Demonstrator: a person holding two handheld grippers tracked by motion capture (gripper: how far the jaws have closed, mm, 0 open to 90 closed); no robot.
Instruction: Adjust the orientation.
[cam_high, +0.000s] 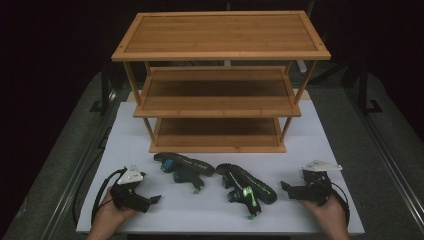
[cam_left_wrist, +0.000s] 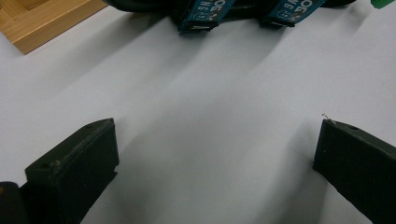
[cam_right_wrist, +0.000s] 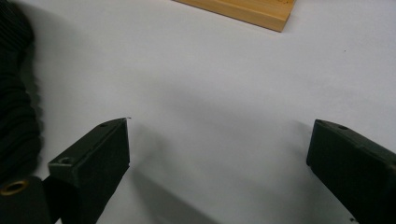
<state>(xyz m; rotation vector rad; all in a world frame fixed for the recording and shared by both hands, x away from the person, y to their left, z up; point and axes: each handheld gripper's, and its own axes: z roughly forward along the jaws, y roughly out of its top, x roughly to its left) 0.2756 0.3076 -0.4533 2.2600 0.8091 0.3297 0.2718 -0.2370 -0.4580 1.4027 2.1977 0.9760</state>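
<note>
Three-tier bamboo shelf rack (cam_high: 220, 82) stands at far side of white table (cam_high: 150, 210), all tiers bare. Two dark sandals lie in front of rack: left sandal (cam_high: 184, 167) with teal straps, right sandal (cam_high: 247, 189) with green straps. Left gripper (cam_high: 150, 201) near left sandal, right gripper (cam_high: 286, 189) beside right sandal, both resting on table, jaws apart, gripping nothing
</note>
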